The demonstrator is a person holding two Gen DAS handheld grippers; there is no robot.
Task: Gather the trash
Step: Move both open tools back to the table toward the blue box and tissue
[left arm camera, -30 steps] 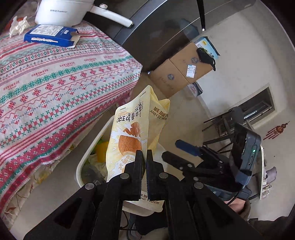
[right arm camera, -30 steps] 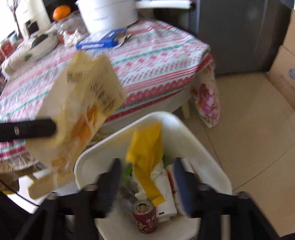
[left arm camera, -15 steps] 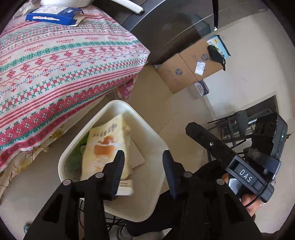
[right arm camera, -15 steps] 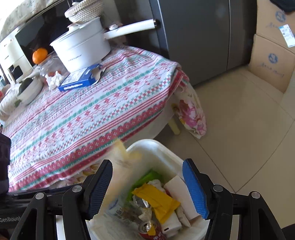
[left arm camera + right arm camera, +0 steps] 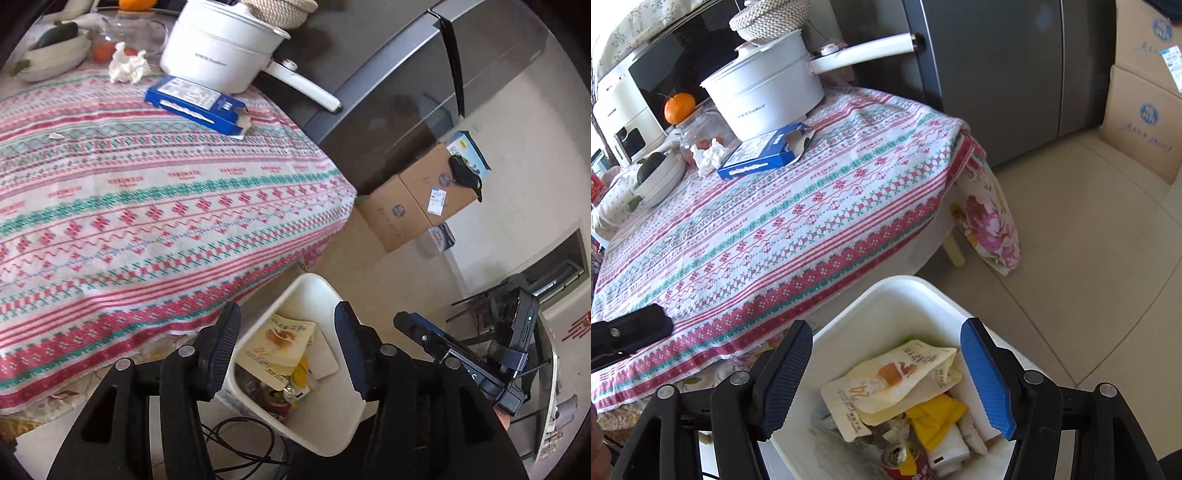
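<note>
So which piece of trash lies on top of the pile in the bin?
The yellow snack pouch with the bread picture lies on top, label up; the yellow wrapper and red can sit beneath it in the white bin.

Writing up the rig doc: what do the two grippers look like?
Both share one build. The left gripper and right gripper have black angular frames with round silver bolts. Their two fingers carry ribbed pads, blue on the right gripper and dark blue on the left. No sleeves show.
</note>
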